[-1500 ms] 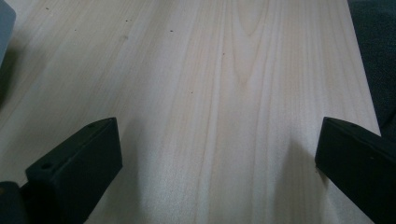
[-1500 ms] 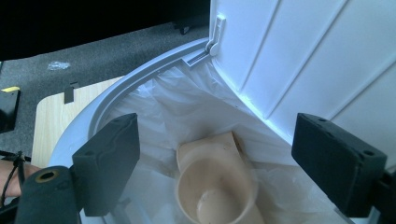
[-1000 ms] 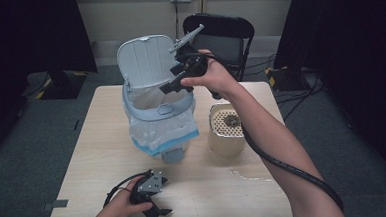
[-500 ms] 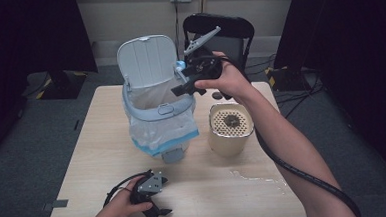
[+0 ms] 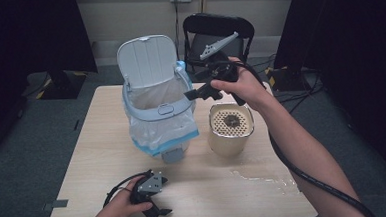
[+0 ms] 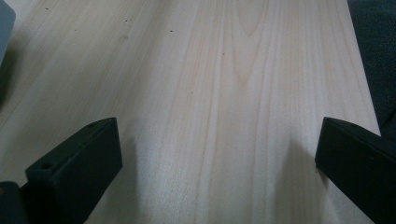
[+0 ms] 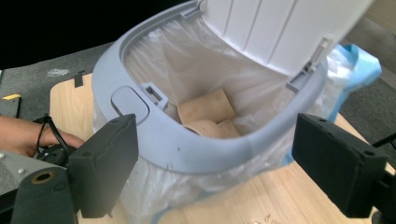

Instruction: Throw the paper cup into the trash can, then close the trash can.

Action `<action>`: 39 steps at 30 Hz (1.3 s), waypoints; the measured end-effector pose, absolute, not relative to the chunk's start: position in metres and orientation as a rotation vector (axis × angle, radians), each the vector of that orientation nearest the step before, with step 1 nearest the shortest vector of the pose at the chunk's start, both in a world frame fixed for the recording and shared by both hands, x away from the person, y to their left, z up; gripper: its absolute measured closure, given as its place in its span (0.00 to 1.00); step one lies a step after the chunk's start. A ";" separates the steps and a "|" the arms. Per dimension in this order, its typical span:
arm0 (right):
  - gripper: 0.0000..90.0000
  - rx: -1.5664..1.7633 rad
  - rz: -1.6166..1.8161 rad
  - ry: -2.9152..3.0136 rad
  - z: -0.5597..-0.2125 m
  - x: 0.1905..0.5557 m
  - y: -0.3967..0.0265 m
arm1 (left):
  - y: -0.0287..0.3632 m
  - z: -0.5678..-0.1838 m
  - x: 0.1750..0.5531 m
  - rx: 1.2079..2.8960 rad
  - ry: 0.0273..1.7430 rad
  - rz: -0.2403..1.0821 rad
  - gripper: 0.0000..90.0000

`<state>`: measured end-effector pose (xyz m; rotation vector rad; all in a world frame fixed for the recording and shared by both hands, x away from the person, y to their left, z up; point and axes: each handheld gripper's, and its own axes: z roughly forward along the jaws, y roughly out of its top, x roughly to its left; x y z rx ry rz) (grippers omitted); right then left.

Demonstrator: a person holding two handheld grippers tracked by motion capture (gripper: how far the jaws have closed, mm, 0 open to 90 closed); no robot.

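Wood table; grey carpet; black chair behind.

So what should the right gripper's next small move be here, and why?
Probably swing down toward the beige perforated container: the right gripper hangs open and empty beside the lined grey flip-lid bin, brown scraps already lie inside, and dark residue sits on the container's top.

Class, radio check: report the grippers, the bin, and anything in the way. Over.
Right gripper open, empty, raised beside the bin. Left gripper open on the table. Bin lid up, brown paper inside. Nothing blocking.
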<state>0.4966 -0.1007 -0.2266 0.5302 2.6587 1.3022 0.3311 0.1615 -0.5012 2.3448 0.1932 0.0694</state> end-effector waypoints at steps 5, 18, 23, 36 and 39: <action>0.16 0.539 1.309 2.658 -0.231 0.493 -0.112 | 0.161 -0.501 0.331 2.344 0.193 0.068 0.00; 0.16 0.563 1.289 2.651 -0.248 0.484 -0.139 | 0.161 -0.501 0.331 2.345 0.194 0.069 0.00; 0.16 0.561 1.298 2.649 -0.253 0.480 -0.147 | 0.161 -0.501 0.331 2.345 0.195 0.070 0.00; 0.16 0.583 1.266 2.643 -0.272 0.472 -0.164 | 0.161 -0.501 0.331 2.342 0.193 0.066 0.00; 0.16 0.582 1.257 2.651 -0.278 0.468 -0.166 | 0.161 -0.502 0.331 2.336 0.196 0.070 0.00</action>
